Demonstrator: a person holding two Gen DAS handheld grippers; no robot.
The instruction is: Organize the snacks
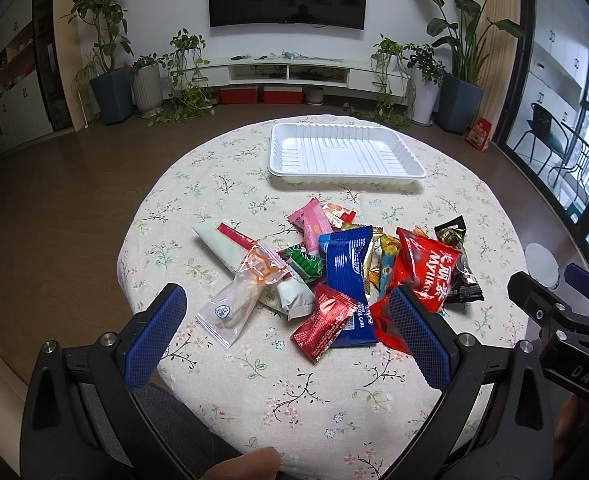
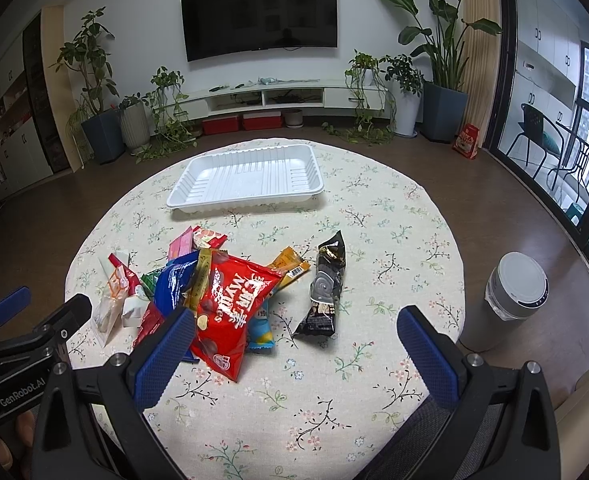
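Blue ribbed pads line the fingers of both hand-held grippers, and both hang low over the near edge of a round table in a floral tablecloth point(image 1: 214, 184). The left gripper point(image 1: 288, 300) has its fingers spread wide with nothing between them; past its tips lie a clear packet with an orange print point(image 1: 240, 294) and a small red foil packet point(image 1: 324, 322). The right gripper point(image 2: 296, 322) is likewise spread and empty, its left finger standing in front of the snack pile's near edge. A fingertip shows at the bottom of the left wrist view.

The snacks sit heaped mid-table: a big red Mylikes bag point(image 2: 232, 308) on top, a blue cake packet point(image 1: 348, 276) beside it, a pink packet point(image 1: 310, 224) on the far side, a white tube-shaped pack point(image 1: 224, 246) to the left, and a black wrapper point(image 2: 326, 290) lying apart on the right. Beyond the heap, clear of it, rests an empty white plastic tray point(image 1: 346, 152).

Off the table to the right stands a grey lidded bin point(image 2: 516, 286). Potted plants, a low TV cabinet and a wall-mounted television point(image 2: 260, 14) fill the far wall.
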